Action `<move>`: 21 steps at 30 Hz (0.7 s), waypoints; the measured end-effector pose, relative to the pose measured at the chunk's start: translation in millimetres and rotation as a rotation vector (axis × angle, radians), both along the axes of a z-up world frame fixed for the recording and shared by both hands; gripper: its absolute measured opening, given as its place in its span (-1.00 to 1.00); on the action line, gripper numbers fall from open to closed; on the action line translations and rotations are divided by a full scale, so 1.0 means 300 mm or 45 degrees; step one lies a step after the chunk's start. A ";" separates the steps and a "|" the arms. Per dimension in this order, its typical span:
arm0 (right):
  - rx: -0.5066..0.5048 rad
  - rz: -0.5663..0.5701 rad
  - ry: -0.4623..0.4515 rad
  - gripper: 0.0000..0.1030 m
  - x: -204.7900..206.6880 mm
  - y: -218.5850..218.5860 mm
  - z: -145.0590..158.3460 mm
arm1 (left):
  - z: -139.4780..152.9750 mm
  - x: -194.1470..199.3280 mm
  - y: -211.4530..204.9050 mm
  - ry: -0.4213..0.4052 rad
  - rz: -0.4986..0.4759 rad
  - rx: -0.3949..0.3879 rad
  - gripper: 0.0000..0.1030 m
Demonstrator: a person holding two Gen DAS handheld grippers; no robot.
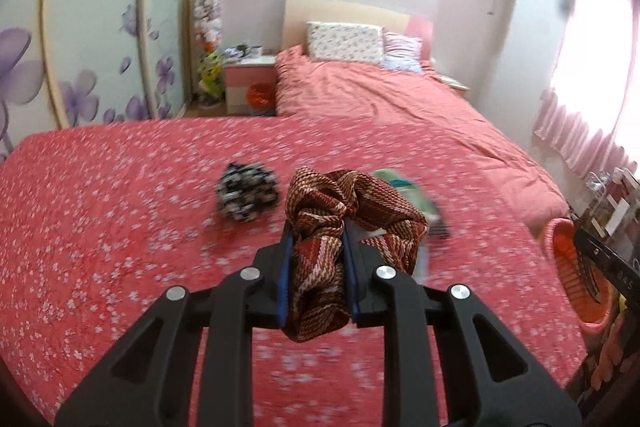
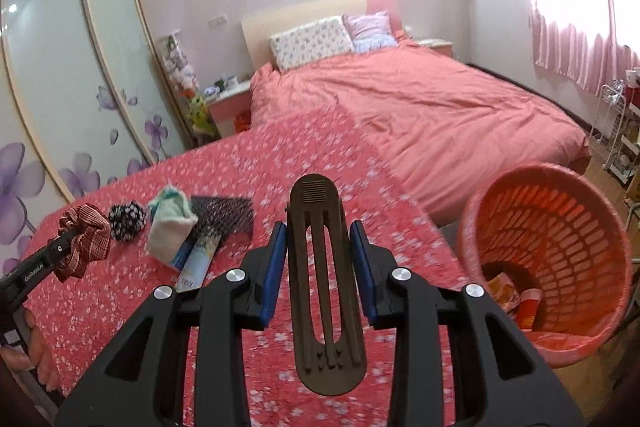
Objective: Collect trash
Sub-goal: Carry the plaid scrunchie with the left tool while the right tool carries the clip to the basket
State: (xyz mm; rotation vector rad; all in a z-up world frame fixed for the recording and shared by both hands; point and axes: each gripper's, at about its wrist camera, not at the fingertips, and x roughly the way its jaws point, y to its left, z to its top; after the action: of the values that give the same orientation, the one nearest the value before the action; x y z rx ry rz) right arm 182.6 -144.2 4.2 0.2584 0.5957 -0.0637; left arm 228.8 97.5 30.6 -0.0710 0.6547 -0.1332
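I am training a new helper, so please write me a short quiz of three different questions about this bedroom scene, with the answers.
1. True or false: the left gripper holds the black-and-white scrunchie.
2. Multiple choice: what is between the fingers of the right gripper? A) a brown hair clip B) a pillow C) a paper box
3. Short answer: where does the orange basket stand, seen from the right wrist, and is anything in it?

Key:
1. False. It holds the brown patterned scrunchie; the black-and-white one lies on the floral cover.
2. A, the brown hair clip.
3. At the right, beside the cover's edge; some wrappers lie at its bottom.
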 end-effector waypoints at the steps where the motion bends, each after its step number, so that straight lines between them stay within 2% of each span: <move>1: -0.003 -0.010 -0.010 -0.36 -0.009 -0.009 0.008 | 0.007 -0.004 -0.019 -0.007 -0.018 -0.002 -0.58; 11: -0.046 -0.162 -0.088 -0.36 -0.112 -0.170 0.044 | 0.071 -0.057 -0.339 -0.059 -0.269 -0.011 -0.58; 21: -0.036 -0.315 -0.139 -0.36 -0.184 -0.371 0.046 | 0.054 -0.074 -0.678 -0.045 -0.494 -0.031 -0.58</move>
State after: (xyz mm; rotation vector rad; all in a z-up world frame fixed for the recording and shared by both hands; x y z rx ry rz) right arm 127.3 -255.5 18.1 0.3054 0.4517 -0.2949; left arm 206.7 -105.8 46.8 0.0360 0.6259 -0.5151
